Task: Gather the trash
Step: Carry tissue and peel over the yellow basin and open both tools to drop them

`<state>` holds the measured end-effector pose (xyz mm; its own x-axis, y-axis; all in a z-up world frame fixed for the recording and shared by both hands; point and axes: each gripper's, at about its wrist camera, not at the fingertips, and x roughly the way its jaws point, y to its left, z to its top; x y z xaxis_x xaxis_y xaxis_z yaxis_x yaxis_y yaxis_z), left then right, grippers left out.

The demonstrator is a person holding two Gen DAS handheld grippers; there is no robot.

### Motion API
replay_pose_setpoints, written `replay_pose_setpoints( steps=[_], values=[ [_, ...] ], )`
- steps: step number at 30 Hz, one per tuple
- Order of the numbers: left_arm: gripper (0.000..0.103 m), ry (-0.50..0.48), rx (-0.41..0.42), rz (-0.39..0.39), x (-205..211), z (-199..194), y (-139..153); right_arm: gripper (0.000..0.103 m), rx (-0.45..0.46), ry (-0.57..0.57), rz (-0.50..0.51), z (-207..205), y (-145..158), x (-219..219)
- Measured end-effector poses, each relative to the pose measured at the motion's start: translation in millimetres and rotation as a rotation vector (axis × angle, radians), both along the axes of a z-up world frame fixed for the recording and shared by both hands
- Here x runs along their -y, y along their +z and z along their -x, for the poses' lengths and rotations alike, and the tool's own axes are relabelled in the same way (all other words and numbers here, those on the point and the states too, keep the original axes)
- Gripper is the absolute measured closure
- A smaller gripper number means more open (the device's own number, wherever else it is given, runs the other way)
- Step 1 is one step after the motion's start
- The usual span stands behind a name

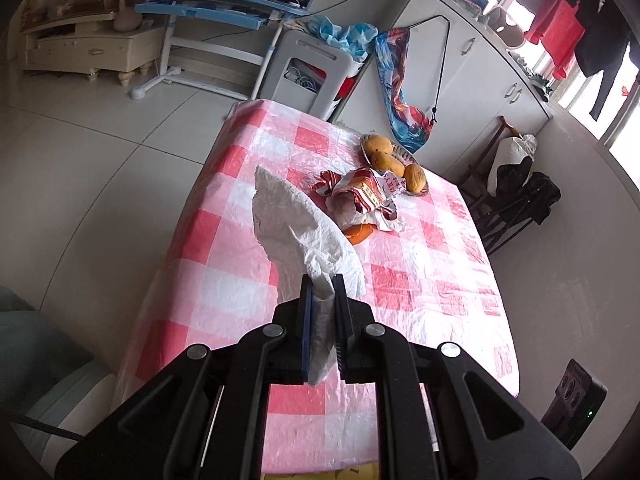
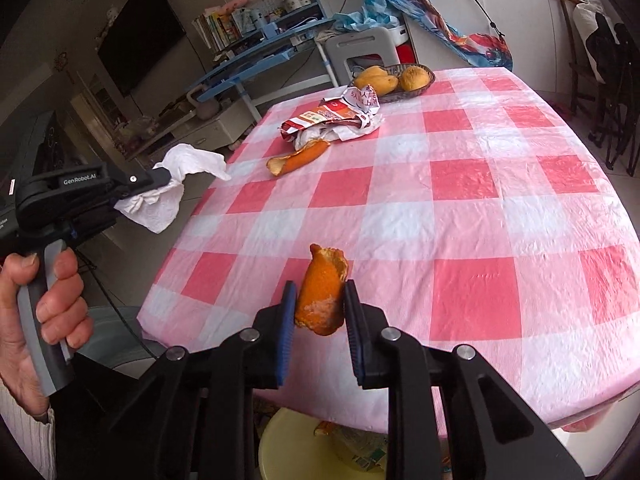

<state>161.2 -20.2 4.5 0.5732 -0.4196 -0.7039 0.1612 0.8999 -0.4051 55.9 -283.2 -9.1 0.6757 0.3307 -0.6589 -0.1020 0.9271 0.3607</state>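
Observation:
My left gripper (image 1: 322,280) is shut on a crumpled white tissue (image 1: 296,224) and holds it above the table's near left side; it also shows in the right wrist view (image 2: 170,178), off the table's left edge. My right gripper (image 2: 318,292) is shut on a piece of orange peel (image 2: 323,288), held above the table's front edge. A second orange peel (image 2: 298,158) and crumpled red-and-white wrappers (image 2: 336,114) lie on the pink checked tablecloth (image 2: 460,208). The wrappers (image 1: 366,196) also show in the left wrist view.
A basket of yellow fruit (image 2: 396,78) stands at the table's far edge. A yellow bin (image 2: 320,448) with scraps in it sits on the floor under the front edge. Chairs (image 1: 508,196) stand on the table's right. A white stool (image 1: 312,72) stands beyond the table.

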Motion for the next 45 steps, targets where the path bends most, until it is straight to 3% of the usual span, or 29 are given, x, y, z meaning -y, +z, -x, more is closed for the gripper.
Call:
replay_pose_setpoints(
  steps=[8, 19, 45],
  values=[
    [0.093, -0.045, 0.023, -0.002, 6, 54, -6, 0.079, 0.011, 0.039, -0.017, 23, -2, -3],
    [0.093, -0.138, 0.092, -0.061, 26, 104, -5, 0.079, -0.004, 0.094, 0.002, 54, -4, -14],
    [0.093, -0.207, 0.148, -0.164, 43, 164, -7, 0.077, -0.087, 0.159, 0.052, 100, -20, -30]
  ],
)
